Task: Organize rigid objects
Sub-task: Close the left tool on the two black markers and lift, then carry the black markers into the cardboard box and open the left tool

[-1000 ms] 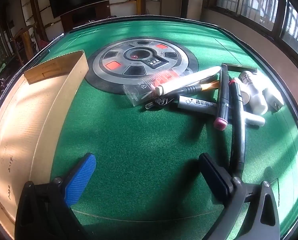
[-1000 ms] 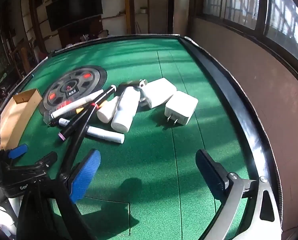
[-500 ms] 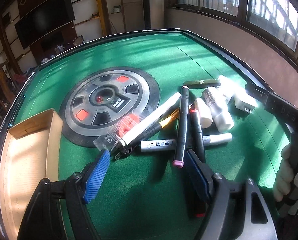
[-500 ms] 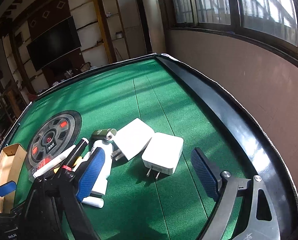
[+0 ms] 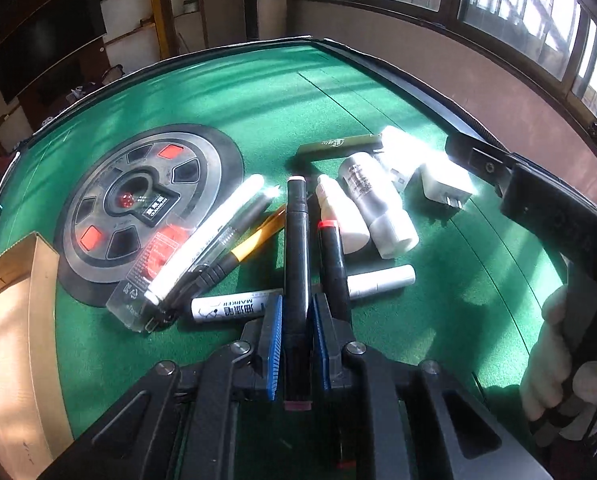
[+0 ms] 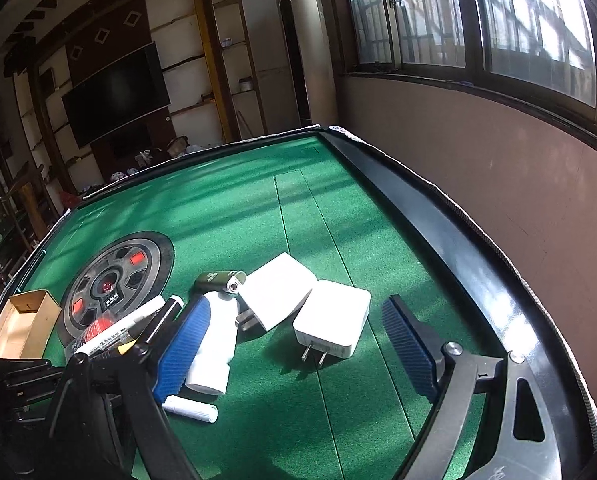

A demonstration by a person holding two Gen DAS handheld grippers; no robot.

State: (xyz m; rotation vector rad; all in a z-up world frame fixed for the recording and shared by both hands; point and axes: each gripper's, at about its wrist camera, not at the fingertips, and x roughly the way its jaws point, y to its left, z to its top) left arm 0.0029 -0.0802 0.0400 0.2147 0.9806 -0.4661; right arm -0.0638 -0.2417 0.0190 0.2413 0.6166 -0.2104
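Observation:
A pile of pens, markers and small white bottles lies on the green felt table (image 5: 202, 92). My left gripper (image 5: 297, 312) is shut on a long black marker (image 5: 296, 248) with a pink end cap, which lies across a white marker (image 5: 234, 306). A second black marker (image 5: 332, 268) lies just right of it. My right gripper (image 6: 298, 344) is open above two white plug adapters (image 6: 332, 322), its left pad over a white bottle (image 6: 214, 344). An open cardboard box (image 5: 14, 320) stands at the left; it also shows in the right wrist view (image 6: 24, 322).
A round grey and black disc (image 5: 146, 204) with red patches is set in the table centre. A clear plastic packet (image 5: 150, 276) lies under the pens. A dark green lighter-like object (image 6: 214, 278) lies behind the bottle. The black table rim (image 6: 438, 216) runs along the right, next to a wall.
My left gripper moved forward over the pile and shut on the long black marker. My right gripper stayed open and moved nearer the plug adapters.

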